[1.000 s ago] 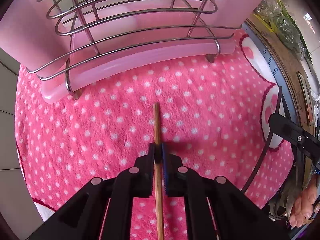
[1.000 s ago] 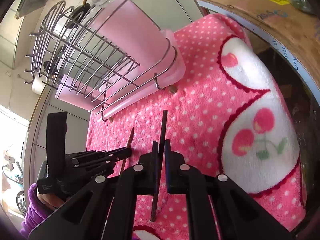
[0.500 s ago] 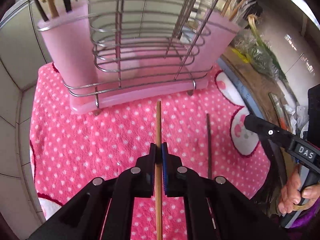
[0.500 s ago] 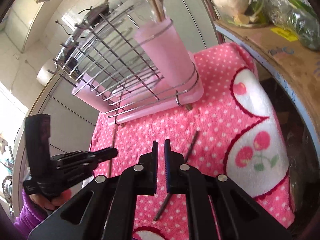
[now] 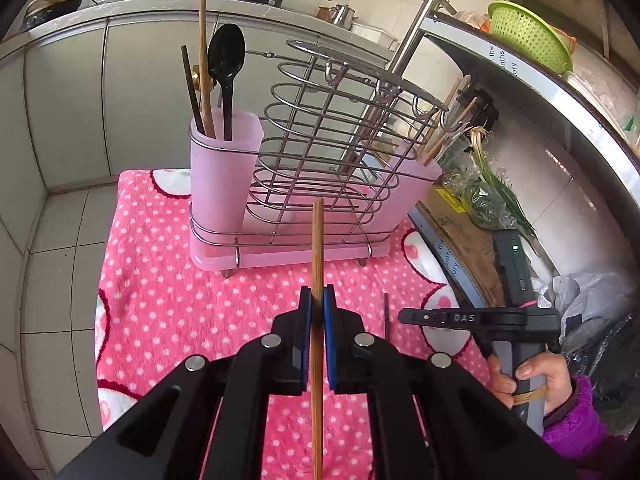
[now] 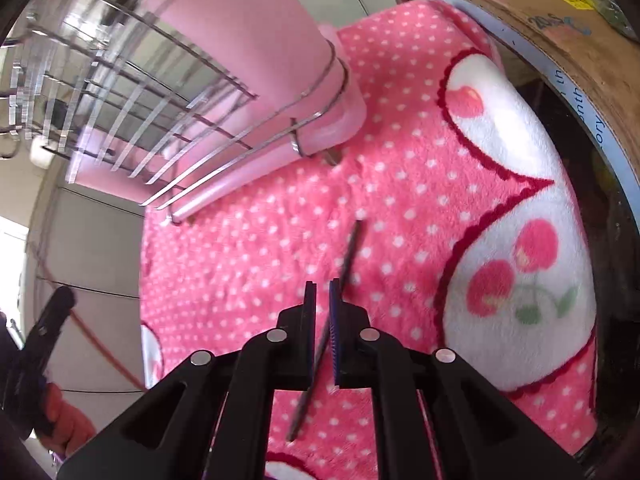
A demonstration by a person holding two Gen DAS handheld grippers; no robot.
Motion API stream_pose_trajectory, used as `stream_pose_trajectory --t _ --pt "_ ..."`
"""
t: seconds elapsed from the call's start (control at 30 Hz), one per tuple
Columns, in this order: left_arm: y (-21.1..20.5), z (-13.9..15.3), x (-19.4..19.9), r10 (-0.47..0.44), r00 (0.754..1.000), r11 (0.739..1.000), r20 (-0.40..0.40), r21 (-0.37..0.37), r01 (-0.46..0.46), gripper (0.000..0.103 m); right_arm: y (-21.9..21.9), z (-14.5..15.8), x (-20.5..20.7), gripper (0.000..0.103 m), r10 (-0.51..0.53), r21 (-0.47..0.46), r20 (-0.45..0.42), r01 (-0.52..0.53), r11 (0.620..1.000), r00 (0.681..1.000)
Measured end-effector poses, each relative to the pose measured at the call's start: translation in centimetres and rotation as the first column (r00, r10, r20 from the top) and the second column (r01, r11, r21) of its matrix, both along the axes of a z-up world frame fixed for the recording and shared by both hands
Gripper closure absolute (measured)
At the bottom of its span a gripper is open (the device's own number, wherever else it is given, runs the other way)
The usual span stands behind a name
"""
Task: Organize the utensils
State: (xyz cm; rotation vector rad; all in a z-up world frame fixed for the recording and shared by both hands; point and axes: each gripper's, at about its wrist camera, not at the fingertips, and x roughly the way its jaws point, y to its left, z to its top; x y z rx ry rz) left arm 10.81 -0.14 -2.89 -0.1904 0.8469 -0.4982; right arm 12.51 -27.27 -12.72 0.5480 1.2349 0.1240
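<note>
While the left tool [image 5: 316, 308] pinches a brown stick [image 5: 317, 248], the right tool [image 6: 321, 300] seems open over a black stick [image 6: 349, 256].

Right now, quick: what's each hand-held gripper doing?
Left hand-held gripper: closed on the wooden chopstick.
Right hand-held gripper: open, holding nothing; the dark chopstick lies on the pink towel.

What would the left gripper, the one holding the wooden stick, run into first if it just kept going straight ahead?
Probably the wire utensil rack: the wooden chopstick in the left gripper points at its lower front, near the pink drip tray. Depth is hard to judge.
</note>
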Motion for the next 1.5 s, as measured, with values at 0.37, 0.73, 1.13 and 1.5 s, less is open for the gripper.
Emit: stream_pose_trajectory --t 0.37,0.73,1.13,1.5 --pt "1.5 0.5 -1.0 0.008 1.0 0.999 0.027 -0.044 -0.007 0.098 1.7 -2.3 2.1 0.093 0.012 -0.101 -0.104 -0.023 0.995 0.994" --pt "1.7 1.0 -1.3 0.017 0.999 0.997 0.051 -0.078 -0.013 0.098 3.3 -2.2 2.0 0.094 0.043 -0.163 -0.037 -0.048 0.985 0.998" --pt "3.5 6.4 -3.4 0.116 0.966 0.989 0.232 -0.118 -0.091 0.098 3.4 5.5 -2.3 0.098 0.045 -0.111 0.347 -0.007 0.994 0.937" --pt "5.4 13.7 -3.4 0.242 0.888 0.968 0.39 -0.161 -0.193 0.098 1.4 19.4 -5.4 0.098 0.058 -0.163 0.749 0.099 0.982 0.66"
